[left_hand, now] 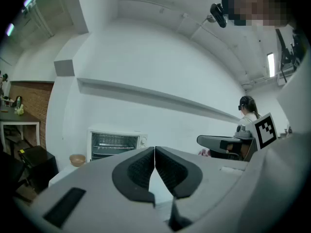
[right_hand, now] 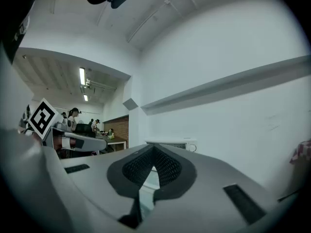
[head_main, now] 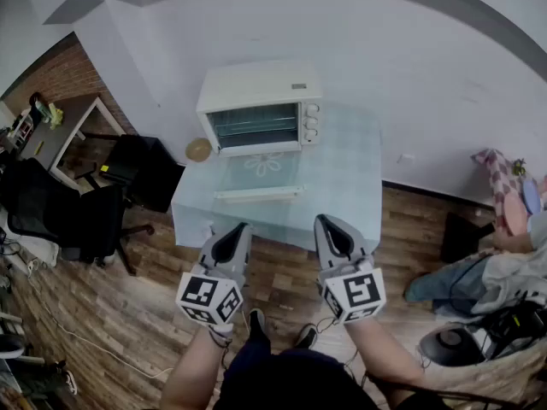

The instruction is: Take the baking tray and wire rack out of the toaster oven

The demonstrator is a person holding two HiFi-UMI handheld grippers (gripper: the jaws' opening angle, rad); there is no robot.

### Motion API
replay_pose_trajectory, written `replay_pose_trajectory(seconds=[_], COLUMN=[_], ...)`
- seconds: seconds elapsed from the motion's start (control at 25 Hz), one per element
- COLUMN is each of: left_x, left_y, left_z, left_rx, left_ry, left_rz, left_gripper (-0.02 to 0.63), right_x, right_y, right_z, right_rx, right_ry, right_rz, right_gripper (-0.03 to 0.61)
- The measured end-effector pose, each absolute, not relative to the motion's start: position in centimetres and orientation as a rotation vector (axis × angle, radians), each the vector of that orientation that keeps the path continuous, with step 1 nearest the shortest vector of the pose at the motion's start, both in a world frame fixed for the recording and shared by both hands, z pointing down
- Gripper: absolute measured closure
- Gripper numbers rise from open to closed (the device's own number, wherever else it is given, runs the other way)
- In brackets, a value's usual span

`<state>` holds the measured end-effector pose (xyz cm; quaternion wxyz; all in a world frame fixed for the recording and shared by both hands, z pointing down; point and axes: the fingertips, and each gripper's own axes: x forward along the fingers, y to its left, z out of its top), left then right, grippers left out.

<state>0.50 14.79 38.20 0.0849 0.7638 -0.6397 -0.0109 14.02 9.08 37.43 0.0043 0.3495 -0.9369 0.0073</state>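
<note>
Plainly nothing is held; the toaster oven (head_main: 259,108) sits at the far end of the bench (head_main: 350,186).
Its door (head_main: 259,167) lies folded down and a wire rack (left_hand: 112,141) shows inside. The left tool (head_main: 244,227) and right tool (head_main: 323,220) hover level near the bench's front edge, jaws shut together and empty. A small bowl (head_main: 198,149) sits beside the oven.

Item: your table (head_main: 346,186), pale cloth.
On it: toaster oven (head_main: 261,101) at the back, small tan bowl (head_main: 198,149) just beside its left.
</note>
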Motion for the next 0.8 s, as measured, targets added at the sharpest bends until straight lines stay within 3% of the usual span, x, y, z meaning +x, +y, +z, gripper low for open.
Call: replay_pose_trajectory(seconds=[0.48, 0.72, 0.76, 0.8], left_x=[-2.1, -3.8, -4.2, -4.7], left_y=[16.3, 16.1, 16.2, 16.4], left_z=[36.9, 36.2, 36.5, 36.8], left_rx=[2.254, 2.156, 2.115, 2.069], left_ry=[-1.956, -1.868, -1.826, -1.785], left_rz=[-0.067, -0.307, -0.387, -0.465], left_gripper=[0.607, 0.602, 0.552, 0.455], right_x=[14.3, 14.4, 14.3, 14.2], right_y=[10.5, 9.0, 8.8, 8.6], right_z=[36.7, 37.0, 37.3, 37.5], right_rx=[1.169, 1.148, 1.129, 1.111], right_ry=[-2.902, -3.036, -3.054, -3.07], right_rz=[0.053, 0.491, 0.593, 0.695], right_gripper=[0.58, 0.553, 0.5, 0.452])
